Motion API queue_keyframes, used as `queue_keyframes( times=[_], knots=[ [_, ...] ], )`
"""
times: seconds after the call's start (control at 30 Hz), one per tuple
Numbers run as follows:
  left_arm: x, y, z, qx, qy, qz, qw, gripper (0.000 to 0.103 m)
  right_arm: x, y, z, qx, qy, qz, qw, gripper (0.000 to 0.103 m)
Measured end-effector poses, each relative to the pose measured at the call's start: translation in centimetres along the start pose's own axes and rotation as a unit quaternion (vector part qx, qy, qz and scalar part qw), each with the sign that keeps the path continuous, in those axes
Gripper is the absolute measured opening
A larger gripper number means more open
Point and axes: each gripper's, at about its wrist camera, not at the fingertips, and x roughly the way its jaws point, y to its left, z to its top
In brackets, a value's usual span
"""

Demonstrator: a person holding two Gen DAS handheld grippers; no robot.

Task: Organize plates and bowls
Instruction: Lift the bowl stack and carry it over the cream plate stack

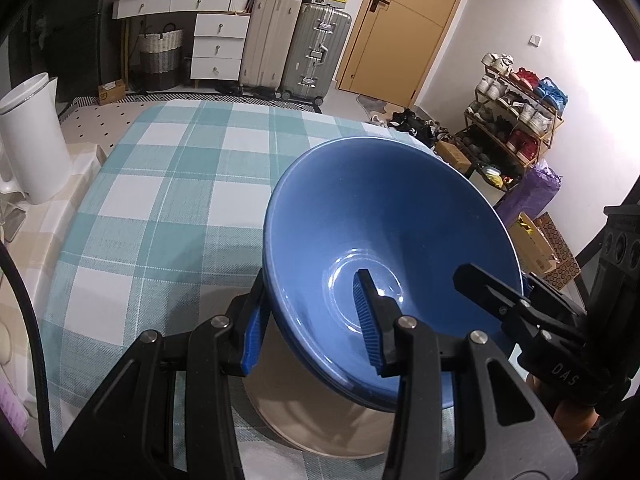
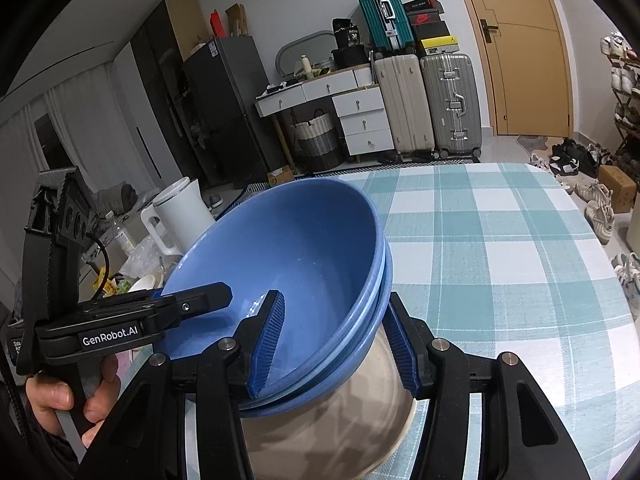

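Observation:
Two stacked blue bowls (image 1: 384,240) (image 2: 288,248) are tilted over a beige plate (image 1: 320,424) (image 2: 344,420) that lies on the checked tablecloth. Whether the bowls touch the plate is hidden. My left gripper (image 1: 310,280) is shut on the stack's left rim, one blue pad inside the bowl and one outside. My right gripper (image 2: 336,296) is shut on the opposite rim in the same way. Each wrist view shows the other gripper clamped on the far rim: the right gripper (image 1: 500,296) and the left gripper (image 2: 192,304), the latter held by a hand.
A white kettle (image 1: 32,140) (image 2: 180,216) stands by the table's left edge among bottles and wrappers. The checked tablecloth (image 1: 168,184) (image 2: 500,264) stretches beyond the bowls. Past the table are suitcases (image 1: 296,52), a drawer unit and a shoe rack (image 1: 516,120).

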Motion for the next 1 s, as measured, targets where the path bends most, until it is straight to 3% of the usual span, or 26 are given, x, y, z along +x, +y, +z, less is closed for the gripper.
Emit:
queue_keyframes(
  times=[0.6, 1.0],
  knots=[
    [3.2, 1.4, -0.5, -0.006, 0.018, 0.001, 0.9998, 0.038, 1.4, 0.2, -0.5, -0.008, 0.017, -0.013, 1.000, 0.052],
    [4.7, 0.6, -0.6, 0.019, 0.010, 0.018, 0.9996, 0.038, 1.9, -0.6, -1.0, -0.002, 0.021, -0.008, 1.000, 0.052]
  ],
)
